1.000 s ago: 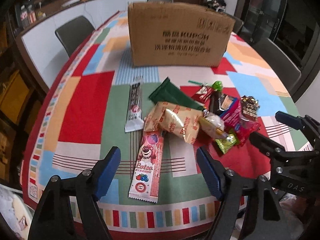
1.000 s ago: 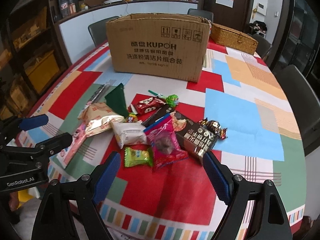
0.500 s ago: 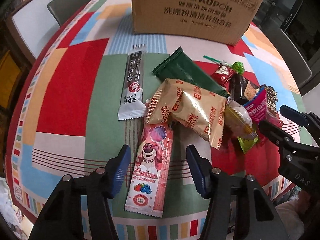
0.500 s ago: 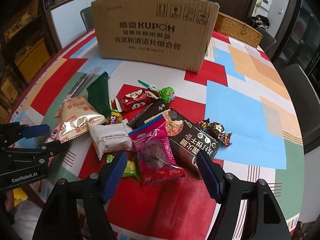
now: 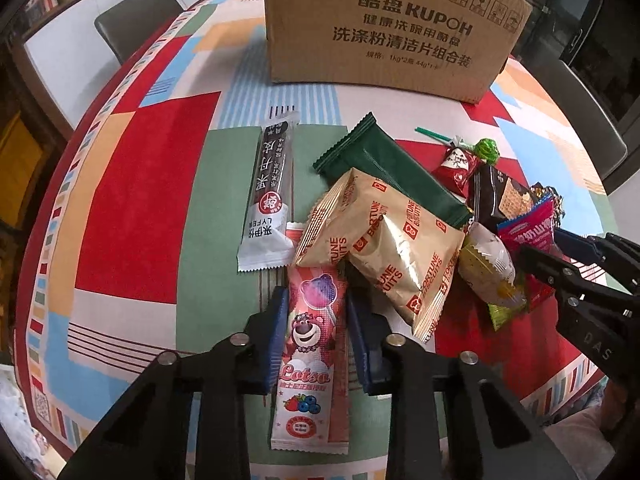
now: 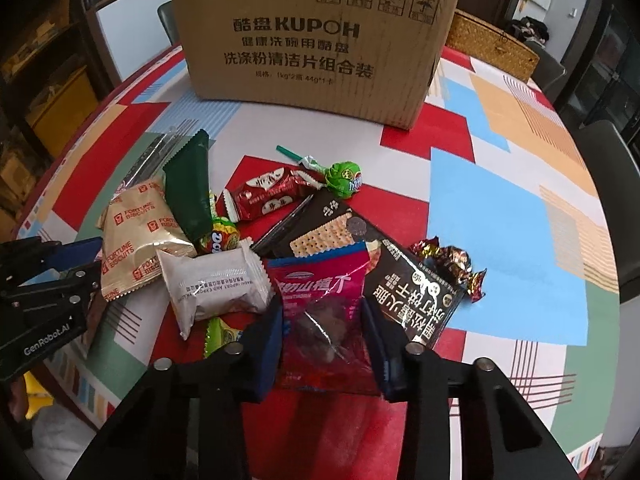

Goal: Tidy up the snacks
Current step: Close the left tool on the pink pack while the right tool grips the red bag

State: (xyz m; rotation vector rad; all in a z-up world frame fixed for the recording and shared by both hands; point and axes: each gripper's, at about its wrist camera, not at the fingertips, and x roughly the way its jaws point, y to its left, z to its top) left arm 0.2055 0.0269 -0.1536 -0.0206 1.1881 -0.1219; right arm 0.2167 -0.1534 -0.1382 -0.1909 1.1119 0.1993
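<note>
Left wrist view: left tongs [image 5: 313, 336] low over the worktop [image 5: 144, 200], blue pads on either side of the pink Lotso snack bar [image 5: 310, 364]; the pads sit right against its long edges, drawn in narrow, though whether they truly pinch it I cannot tell
Lotso bar: lying flat, lengthwise between the pads, its far end tucked under the beige Fortune Biscuits bags [image 5: 384, 240]
Left of the pile: a long black-and-white Lyfen bar [image 5: 270, 196], flat, just beside the Lotso bar's top; a dark green wrapper [image 5: 392, 176] slanting out from behind the biscuit bags
Right wrist view: right tongs [image 6: 324, 340] set around the near end of the magenta hawthorn snack pouch [image 6: 324, 312]; both pads close beside its edges, contact not certain
Magenta pouch: lying on top of a black cracker packet [image 6: 400, 276]; a white wrapped cake [image 6: 216, 284] just to its left, with a small lime-green packet [image 6: 222, 334] poking out beneath
Further back in the pile: a red candy wrapper [image 6: 266, 196]; a green lollipop [image 6: 344, 180] with a green stick; a round Dodo-marked sweet [image 6: 222, 238]; a foil-wrapped sweet [image 6: 452, 268] at the right edge of the cracker packet
Cardboard box [image 6: 316, 40]: upright at the far side of the worktop, well apart from the snacks, printed KUPOH
Behind the box: a wicker basket [image 6: 492, 48] to the right
Worktop cloth: blocks of red, green, blue and orange
</note>
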